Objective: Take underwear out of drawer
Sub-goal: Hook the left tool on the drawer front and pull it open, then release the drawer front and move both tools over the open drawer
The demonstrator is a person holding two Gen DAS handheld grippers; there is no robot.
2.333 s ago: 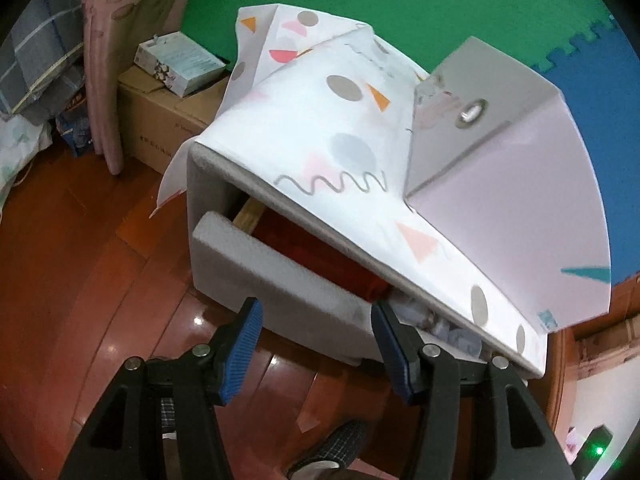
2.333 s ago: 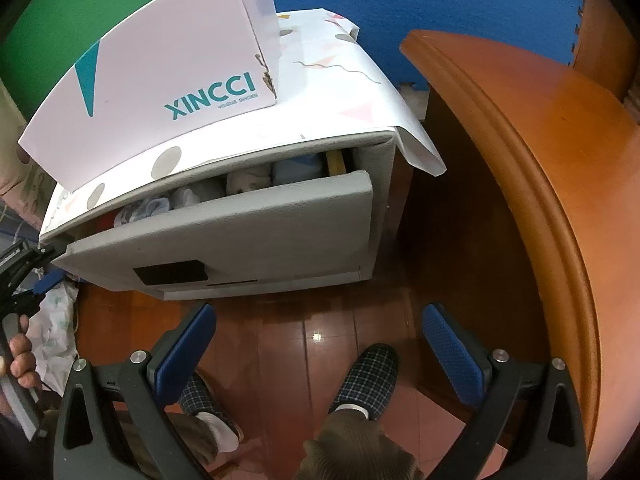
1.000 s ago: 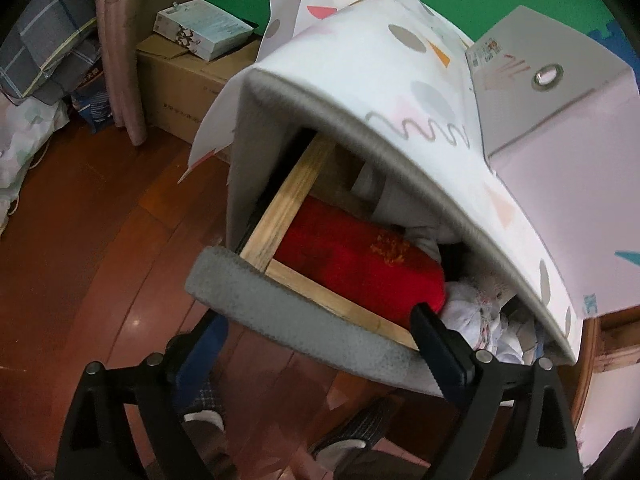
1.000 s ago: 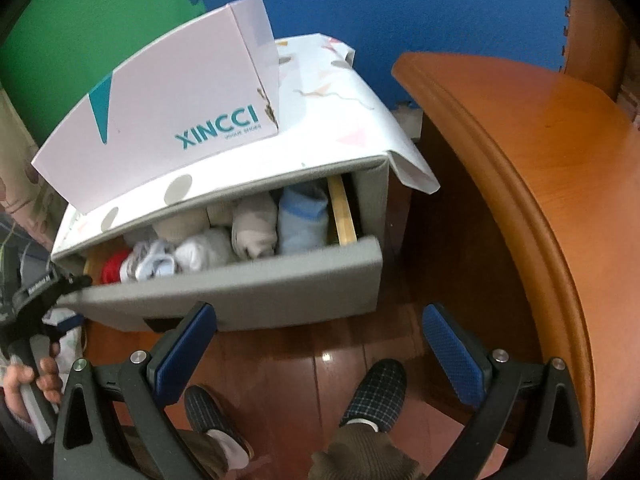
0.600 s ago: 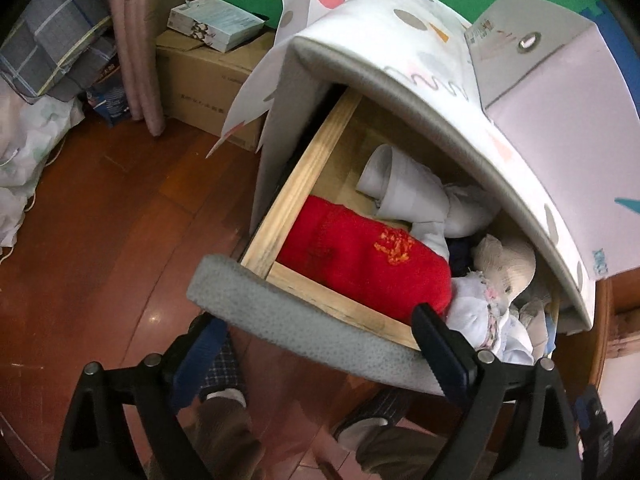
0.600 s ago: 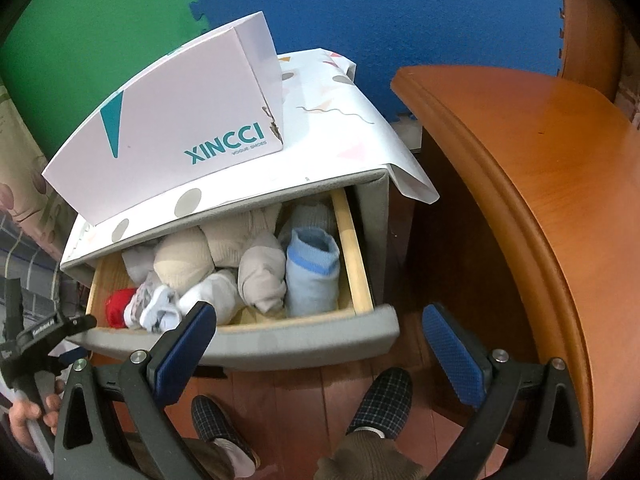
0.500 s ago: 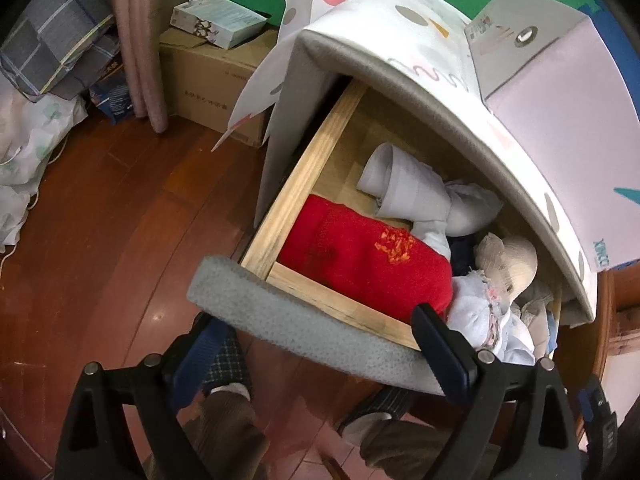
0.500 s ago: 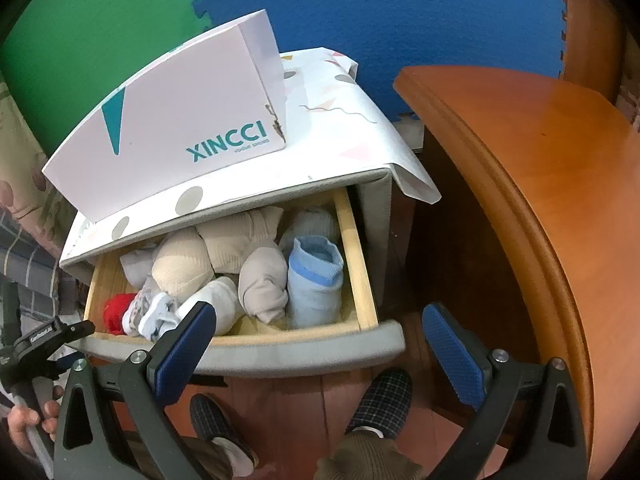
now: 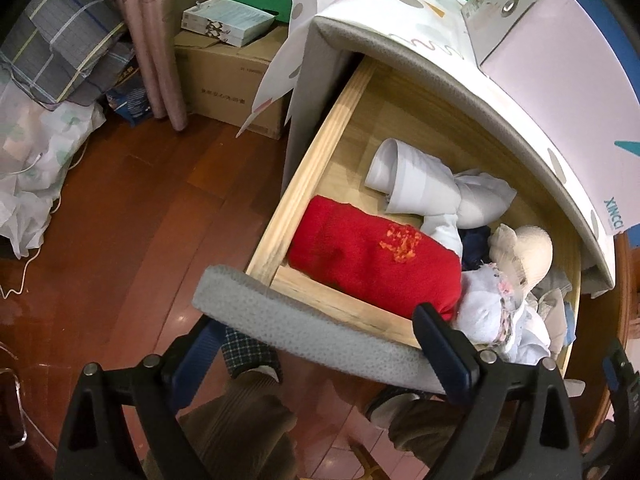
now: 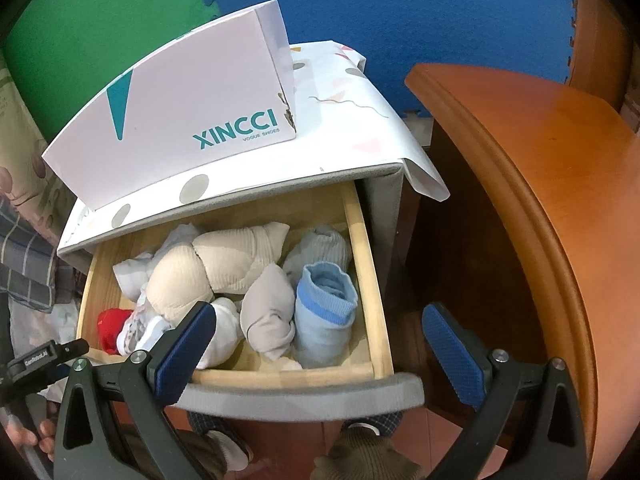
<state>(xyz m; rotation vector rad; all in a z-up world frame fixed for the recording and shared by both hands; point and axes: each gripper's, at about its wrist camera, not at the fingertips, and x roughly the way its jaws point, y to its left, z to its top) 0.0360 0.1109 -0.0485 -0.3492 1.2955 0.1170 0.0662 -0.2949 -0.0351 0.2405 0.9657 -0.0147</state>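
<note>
The grey padded drawer front [image 9: 320,332] stands pulled far out of the small cabinet [image 10: 384,200]. Inside the wooden drawer lie rolled garments: a red one [image 9: 372,256], a white one [image 9: 416,184], beige ones [image 10: 224,260], a grey one [image 10: 266,320] and a light blue one [image 10: 326,320]. My left gripper [image 9: 318,322] is open and straddles the drawer front, one finger under it and the other finger [image 9: 440,344] inside beside the red roll. My right gripper [image 10: 318,312] hangs open over the drawer's right half and holds nothing.
A pale XINCCI shoebox [image 10: 180,120] sits on the cabinet's patterned cover. A brown wooden cabinet [image 10: 540,200] stands close on the right. A cardboard box [image 9: 228,76], a curtain [image 9: 152,40] and bags [image 9: 44,152] are at left. The person's slippered feet [image 9: 248,352] are under the drawer.
The drawer has slid out from nearly closed to wide, with my left gripper on its front edge. More rolled garments are now uncovered. My right gripper stayed open.
</note>
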